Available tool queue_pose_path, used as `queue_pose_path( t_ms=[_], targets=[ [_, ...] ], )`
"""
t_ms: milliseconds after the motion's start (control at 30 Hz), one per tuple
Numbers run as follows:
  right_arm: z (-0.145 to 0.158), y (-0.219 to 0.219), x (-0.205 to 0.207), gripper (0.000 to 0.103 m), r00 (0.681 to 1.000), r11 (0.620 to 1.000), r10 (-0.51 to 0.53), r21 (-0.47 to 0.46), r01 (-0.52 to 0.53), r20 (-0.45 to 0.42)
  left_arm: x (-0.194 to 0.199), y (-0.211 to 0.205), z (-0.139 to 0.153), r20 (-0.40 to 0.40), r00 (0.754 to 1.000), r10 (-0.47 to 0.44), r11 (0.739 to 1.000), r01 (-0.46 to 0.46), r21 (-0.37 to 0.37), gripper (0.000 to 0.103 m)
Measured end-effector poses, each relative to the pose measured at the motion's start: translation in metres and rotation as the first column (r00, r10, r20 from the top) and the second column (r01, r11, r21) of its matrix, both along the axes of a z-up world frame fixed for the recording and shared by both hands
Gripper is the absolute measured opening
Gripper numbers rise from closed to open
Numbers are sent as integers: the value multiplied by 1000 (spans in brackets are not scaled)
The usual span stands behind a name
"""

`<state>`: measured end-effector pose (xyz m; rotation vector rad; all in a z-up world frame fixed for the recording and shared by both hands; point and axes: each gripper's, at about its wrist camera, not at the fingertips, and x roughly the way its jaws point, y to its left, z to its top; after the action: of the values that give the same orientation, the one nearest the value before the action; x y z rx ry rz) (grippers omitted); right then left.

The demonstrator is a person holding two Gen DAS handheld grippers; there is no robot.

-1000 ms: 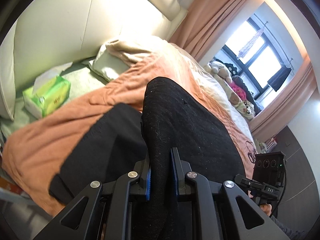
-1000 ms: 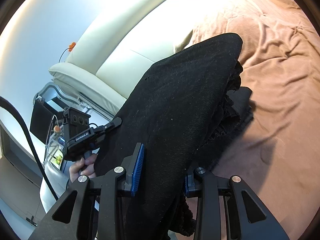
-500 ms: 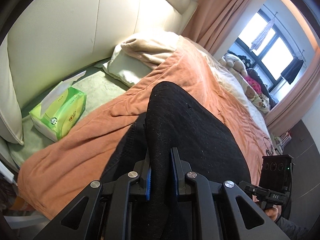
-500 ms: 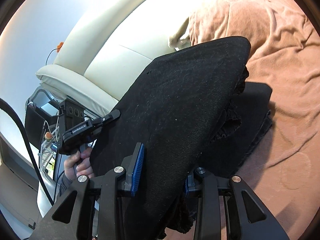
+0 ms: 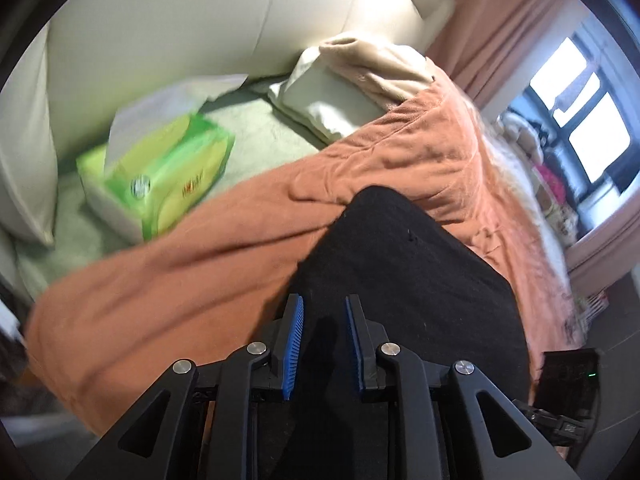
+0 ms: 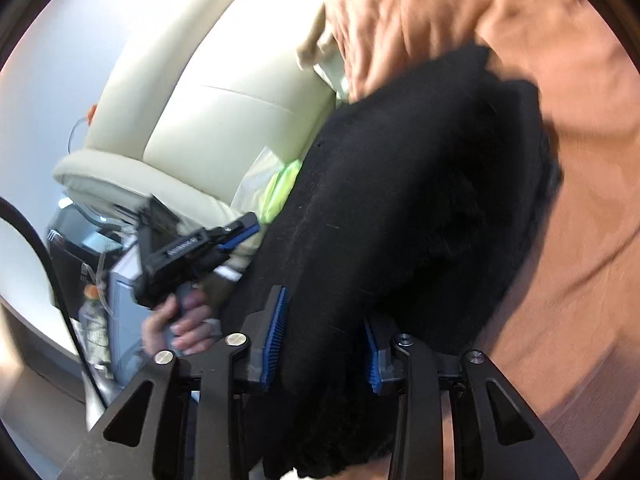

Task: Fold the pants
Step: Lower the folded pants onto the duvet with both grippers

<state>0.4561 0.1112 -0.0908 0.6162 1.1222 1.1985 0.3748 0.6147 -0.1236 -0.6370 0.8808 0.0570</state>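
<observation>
The black pants [image 5: 408,280] lie folded on the orange blanket [image 5: 180,280] of a bed. My left gripper [image 5: 323,320] sits over the near edge of the pants with its blue pads [image 5: 294,340] parted; the cloth lies flat between them and is not pinched. My right gripper [image 6: 322,334] has its pads [image 6: 274,340] spread wide around a thick bundle of the pants [image 6: 400,220], which drapes over and between them. The left gripper also shows in the right wrist view [image 6: 240,234], in a hand.
A green tissue box [image 5: 160,184] lies on a pale green sheet by the cream headboard [image 5: 180,28]. A pillow [image 5: 332,108] and beige cover sit behind the blanket. Curtains and a window [image 5: 588,132] are at the right. A bedside stand with a bottle [image 6: 92,312] stands left.
My left gripper has opened and let go of the pants fold. The pants have dropped lower onto the blanket. Both views have swung and are blurred.
</observation>
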Motion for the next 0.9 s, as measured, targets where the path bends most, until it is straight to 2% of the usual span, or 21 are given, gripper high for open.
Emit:
queue_pose_path(
  t_ms=[33,100,167,400,467,533,600,667,733,767,800,900],
  targets=[
    [2,-2,0,45,1000,1000,3,1,-3,2,-4,0,-2,2,1000,8,1000,-8,5,33],
    [6,-4,2,66,1000,1000,-8,-14,9,15,-16,-2,-4,-8,999,43,998,-43,53,48],
    [7,-5,8,68,1000,999,-28,-17,28,-6,-29,-4,-5,1,998,60,997,-60,54,49],
    [-5,2,39,68,989,997,-79,-23,77,-124,-62,-22,6,29,993,112,988,-114,102,51],
    [2,6,43,68,991,995,-93,-55,88,-98,-72,-24,10,44,990,135,986,-139,97,52],
    [15,12,45,63,994,987,-102,-125,99,-24,-81,-26,14,61,986,158,983,-163,86,52],
    [25,16,46,47,996,983,-91,-156,93,22,-89,-29,18,82,983,164,983,-170,74,52],
    [42,19,43,38,991,980,-76,-173,94,108,-95,-33,20,91,982,167,983,-173,67,52],
    [58,24,32,36,971,969,-58,-220,110,230,-99,-38,23,98,982,161,983,-169,75,52],
    [60,27,28,35,965,961,-52,-251,119,258,-100,-42,24,99,982,162,982,-171,87,52],
    [58,29,25,36,964,951,-50,-282,126,263,-101,-45,25,103,982,161,982,-170,88,52],
    [47,27,30,43,987,946,-75,-302,116,145,-106,-54,29,118,979,164,982,-174,80,52]
  ],
)
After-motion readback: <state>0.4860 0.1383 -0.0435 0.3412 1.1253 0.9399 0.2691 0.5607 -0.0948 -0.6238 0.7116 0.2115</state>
